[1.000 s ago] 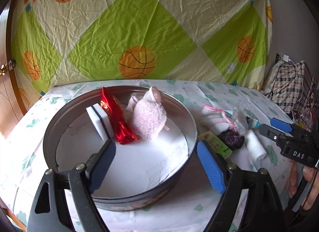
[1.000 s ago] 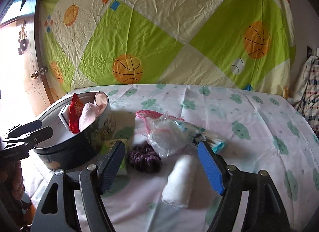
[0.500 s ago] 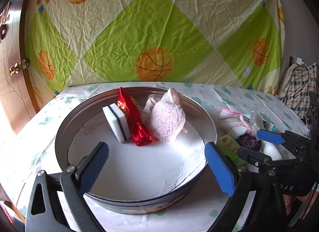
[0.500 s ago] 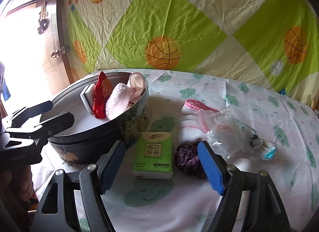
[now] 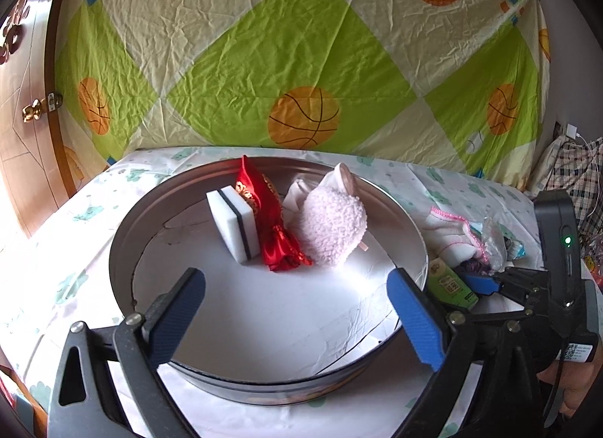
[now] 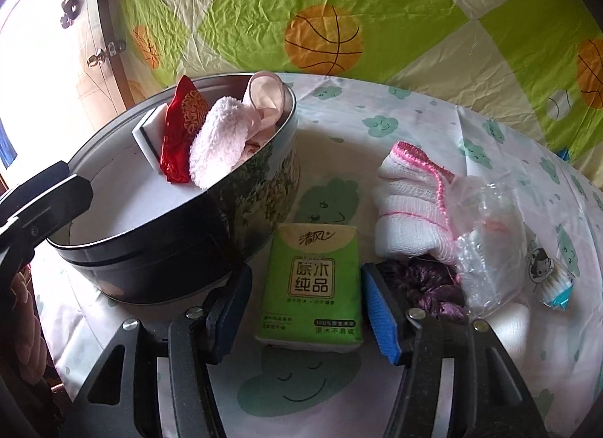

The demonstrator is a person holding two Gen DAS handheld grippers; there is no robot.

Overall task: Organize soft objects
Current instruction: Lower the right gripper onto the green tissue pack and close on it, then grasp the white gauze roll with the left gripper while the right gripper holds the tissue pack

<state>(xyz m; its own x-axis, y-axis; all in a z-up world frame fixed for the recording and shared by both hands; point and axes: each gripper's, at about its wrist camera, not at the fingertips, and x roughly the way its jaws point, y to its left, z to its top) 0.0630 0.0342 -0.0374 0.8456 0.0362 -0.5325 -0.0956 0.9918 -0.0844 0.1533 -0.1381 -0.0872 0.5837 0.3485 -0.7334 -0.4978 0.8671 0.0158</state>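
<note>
Green tissue pack (image 6: 309, 283) lies on the tablecloth (image 6: 433, 129) between our right gripper's (image 6: 307, 312) closing, not-yet-touching jaws, long axis toward 12 o'clock, round tin (image 6: 181, 246) at 10 o'clock; our left gripper (image 5: 297, 319) hovers wide open, empty.

Green tissue pack (image 6: 314, 280); white sponge (image 5: 233, 225) w/ black stripe; red pouch (image 5: 271, 227), gold print; pale pink fluffy sock (image 5: 333, 229); purple scrunchie (image 6: 426, 287); backdrop sheet (image 5: 301, 42) green/cream diamonds, orange basketballs.
</note>
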